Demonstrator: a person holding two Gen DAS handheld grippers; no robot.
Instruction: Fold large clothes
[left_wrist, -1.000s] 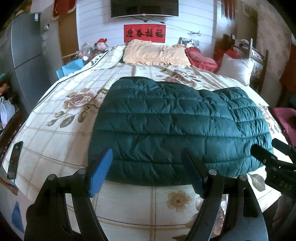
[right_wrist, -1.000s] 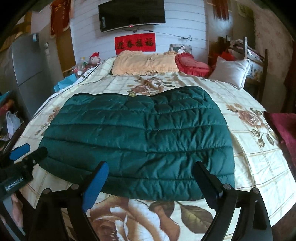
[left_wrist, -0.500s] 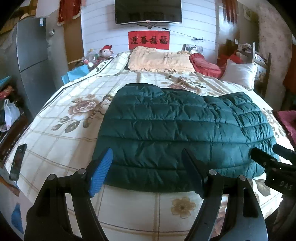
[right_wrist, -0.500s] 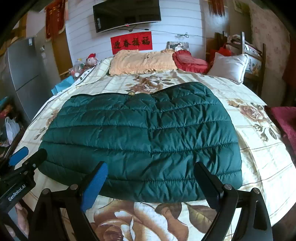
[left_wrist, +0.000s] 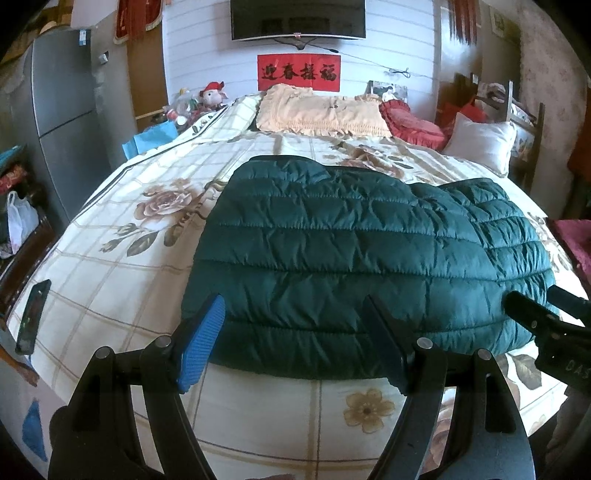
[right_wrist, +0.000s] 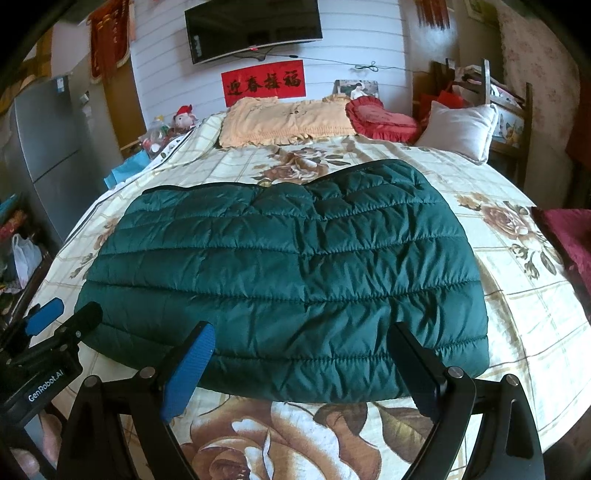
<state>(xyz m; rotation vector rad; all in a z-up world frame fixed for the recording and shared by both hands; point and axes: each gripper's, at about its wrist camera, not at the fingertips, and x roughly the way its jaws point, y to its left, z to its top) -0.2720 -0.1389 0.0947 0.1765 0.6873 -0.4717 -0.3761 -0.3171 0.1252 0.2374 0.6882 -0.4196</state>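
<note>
I hold my left gripper (left_wrist: 291, 339) and my right gripper (right_wrist: 314, 365) side by side over the near edge of the bed, both tilted down toward the dark green quilted down jacket (right_wrist: 288, 273). Both sets of jaws stand wide apart with nothing between the pads; the hem lies just beyond the fingertips, not touched. I keep them spread, I judge, so each can take a thick, puffy edge in one bite, one toward each end of the near hem, so the jacket can be lifted evenly and turned over on itself.

The jacket lies flat across the middle of the bed, already doubled into a broad rectangle with its quilted channels running side to side. Its far right corner looks bunched in the left wrist view, though the fisheye bends that part and I cannot be sure another layer is tucked under there.

Under it is a cream bedspread (left_wrist: 122, 280) printed with a grid and large brown roses, smooth enough for the slippery shell to slide on. A dark phone (left_wrist: 33, 317) sits near the left edge of the bed. At the head lie a peach frilled pillow (left_wrist: 321, 114), a red cushion (right_wrist: 380, 118) and a white pillow (right_wrist: 458, 129). A television (left_wrist: 297, 18) hangs above a red banner (left_wrist: 297, 72), and a grey refrigerator (left_wrist: 62, 110) stands at the left.
</note>
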